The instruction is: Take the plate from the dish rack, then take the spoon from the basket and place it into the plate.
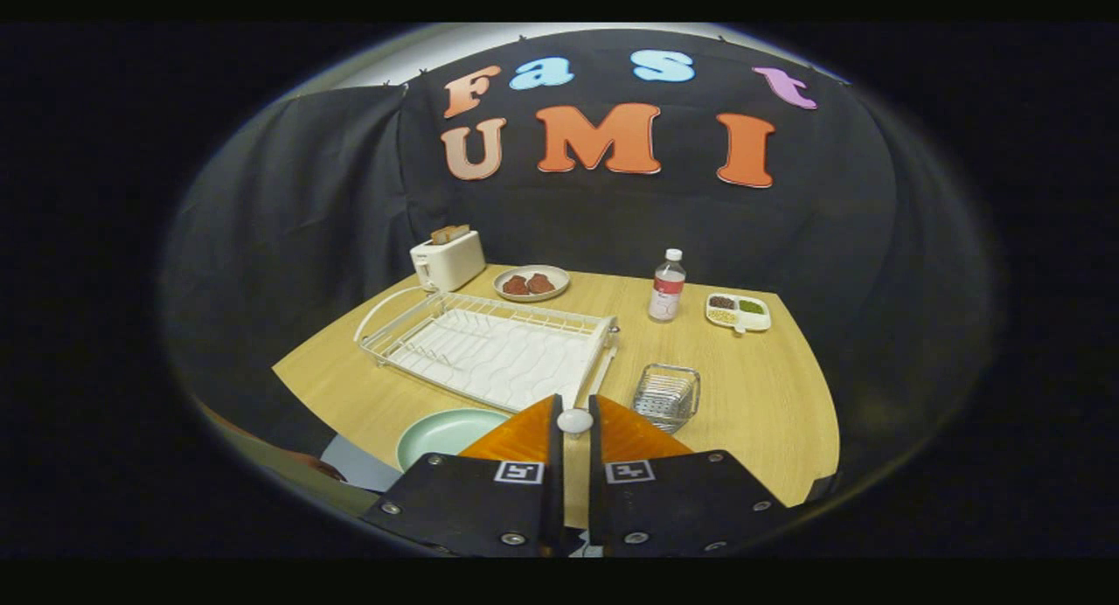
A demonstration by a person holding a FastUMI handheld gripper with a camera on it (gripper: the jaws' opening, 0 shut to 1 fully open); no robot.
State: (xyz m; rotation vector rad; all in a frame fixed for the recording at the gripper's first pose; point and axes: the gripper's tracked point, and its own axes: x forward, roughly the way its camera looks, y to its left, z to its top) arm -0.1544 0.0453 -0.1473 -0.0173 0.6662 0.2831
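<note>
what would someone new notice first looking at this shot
The gripper is shut on a small white spoon, its rounded end poking up between the fingertips. Behind it lies the white dish rack, with the pale green plate on the wooden table beside the fingers.

Black cloth wall (288, 212) drapes all around the booth, hanging in soft folds, pinned along the top edge. Above it a strip of pale ceiling or wall (489, 41) shows, brightly lit. Light wood-grain table (761, 395) sits in front of the cloth, back edge near the drape, left corner angled. Lighting is even and soft, faint shadows on the tabletop. Background clutter at the table's far side: white toaster (448, 260) with bread in its slots, just beside it a round dish (531, 282) with two dark red pieces, a plastic bottle (667, 285) with a red label, and a white divided tray (739, 312) of grains to its right.
</note>
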